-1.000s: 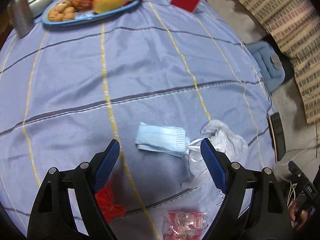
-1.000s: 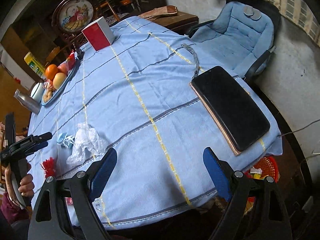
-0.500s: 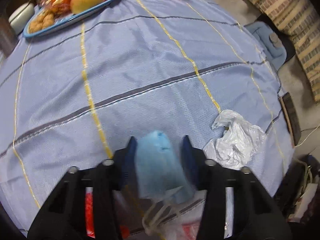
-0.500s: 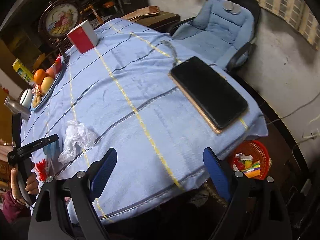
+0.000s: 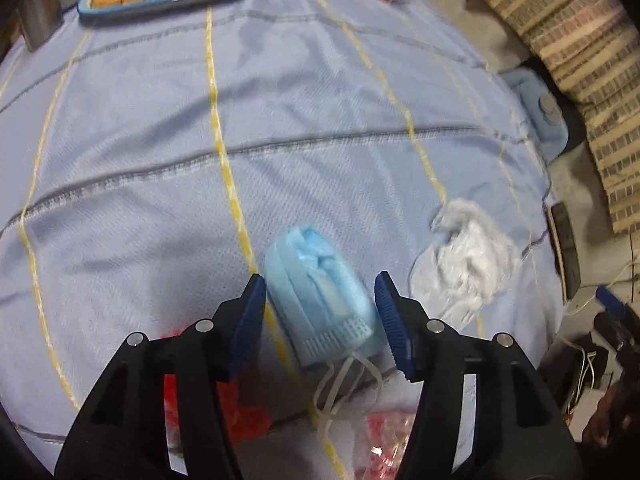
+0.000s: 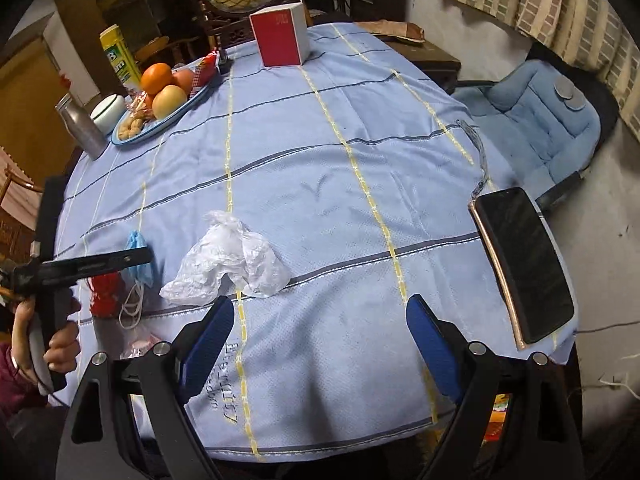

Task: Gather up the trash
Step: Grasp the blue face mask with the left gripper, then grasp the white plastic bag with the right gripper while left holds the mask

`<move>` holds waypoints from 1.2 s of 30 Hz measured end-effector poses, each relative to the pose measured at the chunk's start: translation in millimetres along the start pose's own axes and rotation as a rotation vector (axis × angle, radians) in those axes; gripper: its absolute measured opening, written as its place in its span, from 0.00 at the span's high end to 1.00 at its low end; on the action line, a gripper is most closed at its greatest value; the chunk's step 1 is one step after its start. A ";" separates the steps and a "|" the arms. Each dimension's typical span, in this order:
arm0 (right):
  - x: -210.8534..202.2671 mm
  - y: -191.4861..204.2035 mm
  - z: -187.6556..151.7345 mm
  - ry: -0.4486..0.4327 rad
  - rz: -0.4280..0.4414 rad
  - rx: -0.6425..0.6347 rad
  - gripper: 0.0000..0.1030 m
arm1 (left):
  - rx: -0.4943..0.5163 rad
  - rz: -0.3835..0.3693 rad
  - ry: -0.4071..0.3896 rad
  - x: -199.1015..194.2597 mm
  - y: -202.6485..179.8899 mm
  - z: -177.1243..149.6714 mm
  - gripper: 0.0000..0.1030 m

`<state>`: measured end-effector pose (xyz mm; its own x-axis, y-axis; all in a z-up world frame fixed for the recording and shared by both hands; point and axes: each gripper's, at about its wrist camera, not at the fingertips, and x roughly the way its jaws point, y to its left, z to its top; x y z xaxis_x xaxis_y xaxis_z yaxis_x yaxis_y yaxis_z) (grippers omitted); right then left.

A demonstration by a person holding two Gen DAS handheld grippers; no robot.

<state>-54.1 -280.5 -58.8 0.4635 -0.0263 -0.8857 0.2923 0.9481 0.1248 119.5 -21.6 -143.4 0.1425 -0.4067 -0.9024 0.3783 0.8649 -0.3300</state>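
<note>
Left gripper [image 5: 320, 320]: points steeply down at the table; its jaws are opening, with the face mask between them. The left pad sits at the mask's edge, the right pad stands a little clear of it, so no firm grip shows.
Face mask [image 5: 318, 294]: a bunched blue mask, rumpled between the blue pads on the tablecloth; its white ear loops trail toward the near table edge. In the right wrist view it shows behind the left gripper's dark finger [image 6: 138, 258].
Right gripper [image 6: 320, 344]: jaws spread wide, holding nothing, above the near edge of the tablecloth.
Plastic bag [image 6: 230, 258]: crumpled white film lying on the cloth, just beyond the right gripper's left finger and to the right of the mask.
Red scrap [image 6: 105, 290]: lies near the table edge, just beside the mask.
Clear wrapper [image 5: 384, 440]: red-printed packet at the near edge, below the mask's loops.
Tablecloth [image 6: 320, 168]: blue with yellow and dark stripes.
Phone [image 6: 524, 262]: dark slab at the right table edge, well apart from the trash.
Fruit tray [image 6: 160, 120]: at the far left, beside a red box [image 6: 280, 42].
Hand [image 6: 60, 344]: grasps the left gripper's handle.
</note>
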 end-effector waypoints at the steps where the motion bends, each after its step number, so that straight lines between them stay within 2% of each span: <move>1: 1.6 -2.2 -0.7 0.010 0.001 0.011 0.16 | 0.006 -0.002 -0.004 -0.5 -1.3 0.5 0.59; 4: 5.1 -6.4 -3.2 0.022 0.014 0.027 0.16 | 0.023 -0.019 -0.039 -10.8 -4.0 -1.6 0.66; 9: 21.6 9.2 3.8 0.052 0.073 -0.008 0.16 | 0.018 -0.029 -0.092 -40.7 -0.2 -7.1 0.66; 18: 76.8 56.1 37.0 0.119 0.190 -0.042 0.16 | -0.036 0.034 -0.155 -92.0 20.4 -33.4 0.66; 21: 93.5 70.1 42.7 0.132 0.173 -0.084 0.13 | -0.081 0.045 -0.170 -105.2 34.3 -44.6 0.66; 27: 120.8 89.0 34.5 0.159 0.112 -0.176 0.15 | -0.132 0.101 -0.193 -125.5 51.1 -59.5 0.66; 29: 120.1 93.6 30.3 0.155 0.109 -0.199 0.45 | -0.148 0.102 -0.212 -131.9 55.1 -63.0 0.66; 30: 116.6 94.4 29.5 0.159 0.136 -0.195 0.79 | -0.152 0.101 -0.216 -133.1 56.1 -63.9 0.66; 31: 112.0 94.0 30.4 0.157 0.163 -0.182 0.84 | -0.155 0.100 -0.218 -133.8 56.8 -64.1 0.66; 36: 63.1 87.6 43.7 0.036 0.190 -0.158 0.84 | -0.136 0.064 -0.230 -132.1 51.0 -55.1 0.66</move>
<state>37.2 -213.0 -84.1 0.4670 0.1658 -0.8686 0.0667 0.9729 0.2216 69.6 92.5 -56.2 0.3718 -0.3922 -0.8414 0.2377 0.9164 -0.3221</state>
